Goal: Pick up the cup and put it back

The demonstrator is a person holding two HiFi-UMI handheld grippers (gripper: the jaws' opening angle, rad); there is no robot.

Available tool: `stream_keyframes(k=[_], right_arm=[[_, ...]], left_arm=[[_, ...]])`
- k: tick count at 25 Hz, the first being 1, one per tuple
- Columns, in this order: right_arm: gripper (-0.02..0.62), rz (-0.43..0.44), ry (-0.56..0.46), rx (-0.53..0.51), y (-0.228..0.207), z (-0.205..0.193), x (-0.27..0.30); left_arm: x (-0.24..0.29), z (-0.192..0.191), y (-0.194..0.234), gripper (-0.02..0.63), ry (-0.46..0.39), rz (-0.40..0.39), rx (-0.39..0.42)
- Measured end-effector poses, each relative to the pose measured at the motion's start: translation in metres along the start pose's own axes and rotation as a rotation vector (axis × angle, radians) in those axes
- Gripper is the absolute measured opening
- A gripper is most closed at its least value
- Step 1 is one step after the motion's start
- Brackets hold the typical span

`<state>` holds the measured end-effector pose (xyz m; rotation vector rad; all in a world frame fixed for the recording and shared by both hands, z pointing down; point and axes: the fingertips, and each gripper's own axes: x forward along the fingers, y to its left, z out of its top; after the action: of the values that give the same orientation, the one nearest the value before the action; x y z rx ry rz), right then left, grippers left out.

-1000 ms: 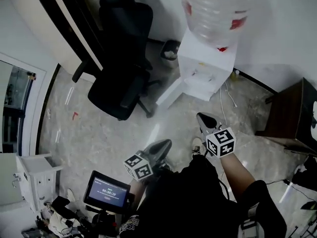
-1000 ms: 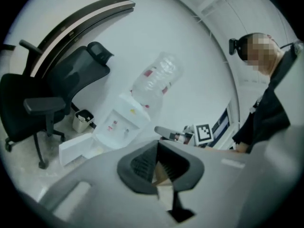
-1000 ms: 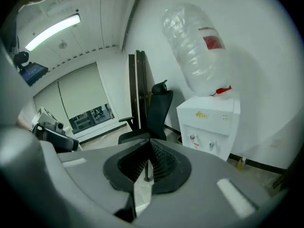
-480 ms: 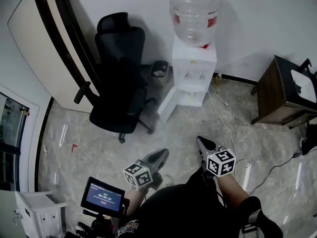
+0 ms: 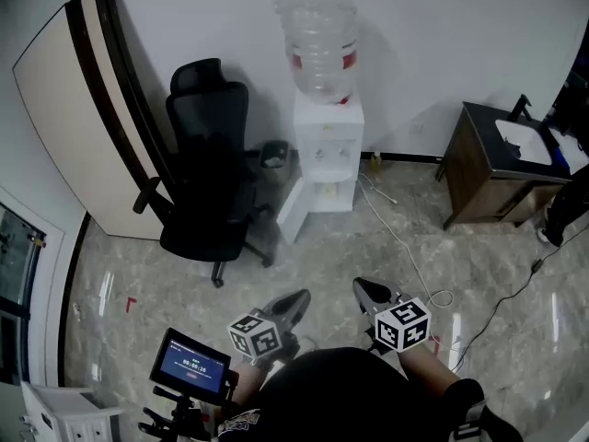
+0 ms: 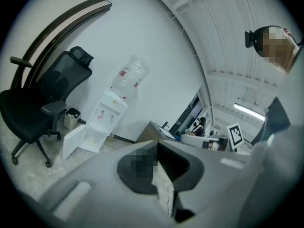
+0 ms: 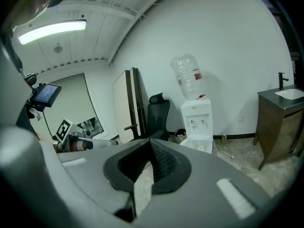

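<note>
No cup shows in any view. In the head view my left gripper (image 5: 296,298) and right gripper (image 5: 361,288) hover side by side over the marble floor, close to the person's body. Both point toward a white water dispenser (image 5: 327,145) by the far wall, well short of it. In the left gripper view the left gripper (image 6: 156,144) has its jaws closed tip to tip with nothing between them. The right gripper (image 7: 150,141) in its own view is shut and empty too, with the water dispenser (image 7: 195,118) far ahead.
A black office chair (image 5: 207,182) stands left of the dispenser, with a small bin (image 5: 273,155) between them. A tall white panel (image 5: 83,109) leans at the left wall. A dark wooden cabinet (image 5: 497,168) stands at the right. A cable (image 5: 405,247) trails across the floor. A tablet (image 5: 191,362) sits low left.
The view has drawn back from the dispenser and chair, which now look smaller and farther. The wooden cabinet has come fully into view. Both grippers stay shut and close to the body.
</note>
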<state>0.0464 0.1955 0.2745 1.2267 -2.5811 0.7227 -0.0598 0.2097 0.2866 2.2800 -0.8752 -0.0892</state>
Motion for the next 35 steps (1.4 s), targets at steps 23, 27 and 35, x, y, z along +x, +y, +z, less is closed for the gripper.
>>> stream_keyframes(k=[23, 27, 35], right_arm=[[0.008, 0.048, -0.033, -0.045, -0.025, -0.029, -0.138], [0.008, 0.063, -0.029, -0.026, -0.023, -0.030, -0.132], [0.008, 0.097, -0.006, -0.021, -0.015, -0.042, -0.123]], left_arm=[[0.058, -0.074, -0.146, 0.005, -0.062, 0.066, 0.001], [0.061, -0.069, -0.147, 0.005, -0.039, 0.050, 0.035], [0.066, -0.080, -0.153, 0.005, 0.023, 0.019, 0.079]])
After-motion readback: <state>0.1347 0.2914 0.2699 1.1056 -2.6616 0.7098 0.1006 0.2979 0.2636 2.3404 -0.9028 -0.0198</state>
